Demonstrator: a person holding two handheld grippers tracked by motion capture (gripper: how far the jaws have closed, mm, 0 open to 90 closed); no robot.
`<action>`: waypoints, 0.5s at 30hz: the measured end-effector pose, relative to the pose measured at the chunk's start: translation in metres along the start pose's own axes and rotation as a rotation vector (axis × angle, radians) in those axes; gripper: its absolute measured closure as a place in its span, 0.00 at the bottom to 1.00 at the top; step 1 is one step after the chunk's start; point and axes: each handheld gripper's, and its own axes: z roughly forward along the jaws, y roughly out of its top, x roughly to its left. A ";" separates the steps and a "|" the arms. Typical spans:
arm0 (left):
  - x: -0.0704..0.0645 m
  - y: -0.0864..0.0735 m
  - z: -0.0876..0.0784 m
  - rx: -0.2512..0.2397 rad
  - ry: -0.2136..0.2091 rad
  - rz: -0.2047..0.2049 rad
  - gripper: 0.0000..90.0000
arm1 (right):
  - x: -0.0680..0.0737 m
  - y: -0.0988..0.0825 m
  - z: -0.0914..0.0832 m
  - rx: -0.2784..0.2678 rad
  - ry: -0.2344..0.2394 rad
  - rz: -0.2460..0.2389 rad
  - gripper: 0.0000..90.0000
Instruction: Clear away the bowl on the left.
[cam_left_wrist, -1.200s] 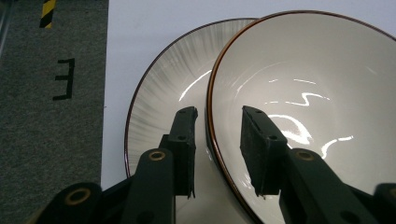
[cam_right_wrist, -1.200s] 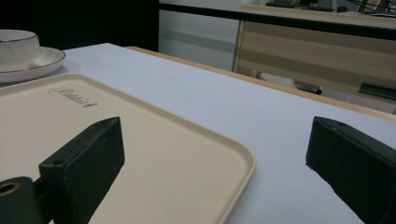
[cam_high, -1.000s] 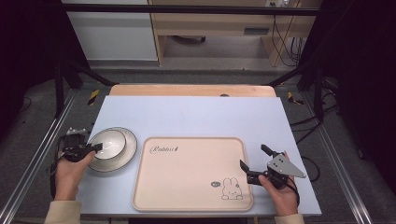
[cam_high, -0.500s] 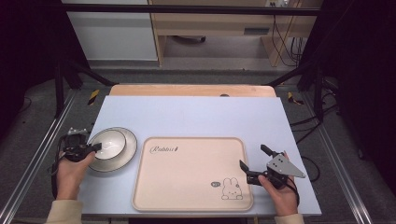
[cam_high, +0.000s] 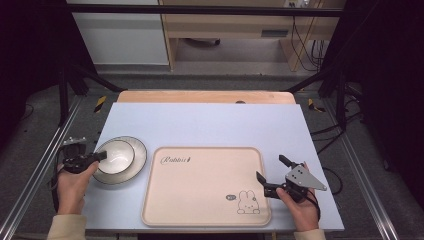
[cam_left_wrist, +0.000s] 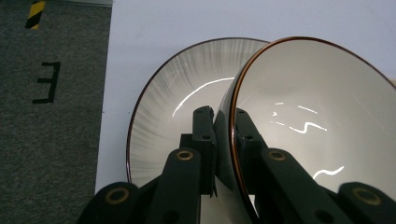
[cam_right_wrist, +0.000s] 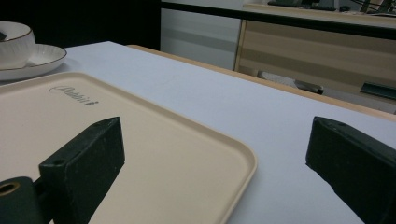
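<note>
The bowl (cam_left_wrist: 317, 121) is cut off by the frame's right edge.

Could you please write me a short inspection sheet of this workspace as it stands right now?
Surface: pale blue table, with a wooden strip along its far edge.
Job's things: white bowl sits on a ribbed plate at the table's left; beige rabbit tray lies in the middle, nothing on it.
Clutter: nothing seen.
Grippers: left hand-held gripper is shut on the bowl's rim, one jaw inside, one outside; its jaws have just been closing. Right hand-held gripper is open at the tray's right edge, holding nothing.
Cables: loose cables lie on the floor beyond the table.
Surroundings: grey carpet, dark frame posts, wooden furniture behind.
</note>
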 end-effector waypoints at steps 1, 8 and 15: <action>0.001 0.000 0.000 -0.003 -0.004 -0.007 0.91 | 0.000 0.000 0.000 -0.001 0.000 0.001 0.05; 0.005 0.000 -0.004 -0.019 -0.032 -0.043 0.91 | 0.000 0.000 0.000 -0.007 0.002 0.002 0.05; -0.002 0.002 -0.008 -0.041 -0.092 -0.066 0.91 | -0.001 0.000 0.000 -0.016 0.001 -0.006 0.05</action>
